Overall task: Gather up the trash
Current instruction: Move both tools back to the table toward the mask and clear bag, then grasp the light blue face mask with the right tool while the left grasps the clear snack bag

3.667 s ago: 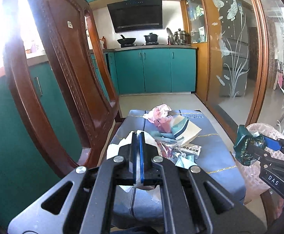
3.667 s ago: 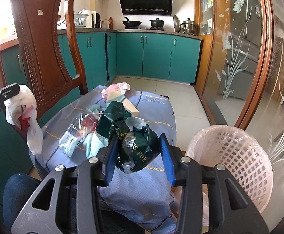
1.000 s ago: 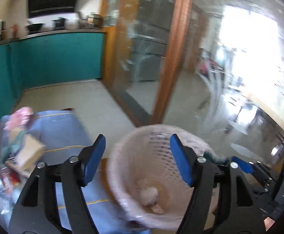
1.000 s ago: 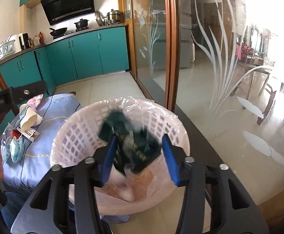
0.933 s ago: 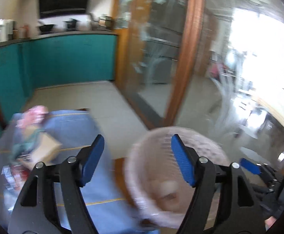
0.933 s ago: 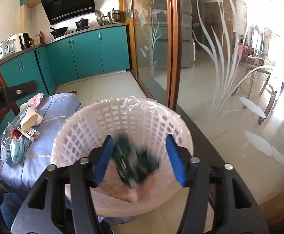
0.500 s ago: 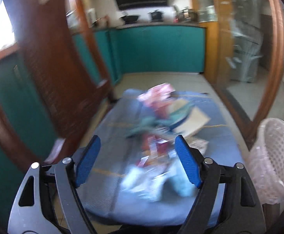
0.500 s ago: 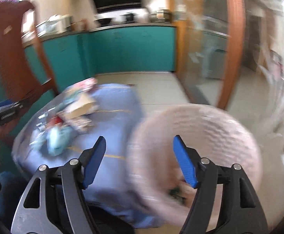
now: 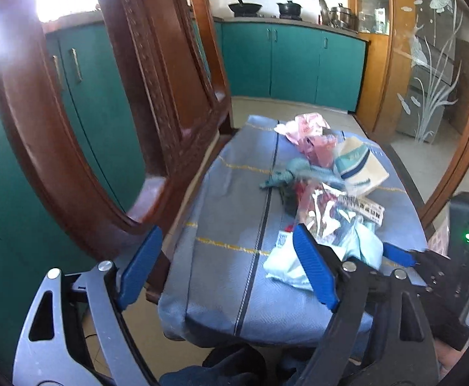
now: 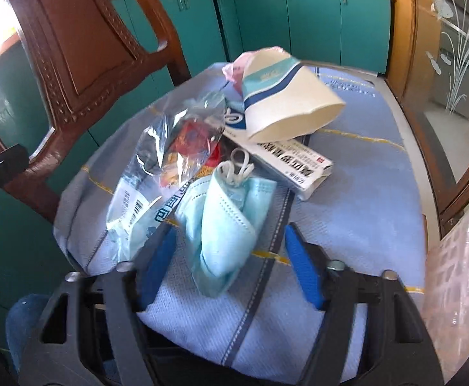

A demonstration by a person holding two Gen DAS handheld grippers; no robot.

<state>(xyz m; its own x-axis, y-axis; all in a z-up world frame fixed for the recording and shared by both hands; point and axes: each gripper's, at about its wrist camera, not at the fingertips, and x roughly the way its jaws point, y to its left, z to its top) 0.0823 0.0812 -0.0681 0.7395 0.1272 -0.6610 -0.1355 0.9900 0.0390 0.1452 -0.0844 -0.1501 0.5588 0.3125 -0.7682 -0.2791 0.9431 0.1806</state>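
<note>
right gripper (image 10: 231, 263) closing | face mask (image 10: 225, 222) between jaws, seemingly ungripped

We see the blue cloth (image 9: 231, 212) bare on its left half, so a gripper can come down there freely. The right half is crowded: the light blue mask (image 10: 225, 222) lies nearest, the clear plastic bag (image 10: 170, 151) just beside it, then the small printed box (image 10: 295, 164) and the paper cup (image 10: 286, 103) behind. On the left the wooden chair (image 9: 131, 103) stands close against the cloth edge and blocks that side. On the right the pink basket (image 10: 459, 257) stands close to the edge.
</note>
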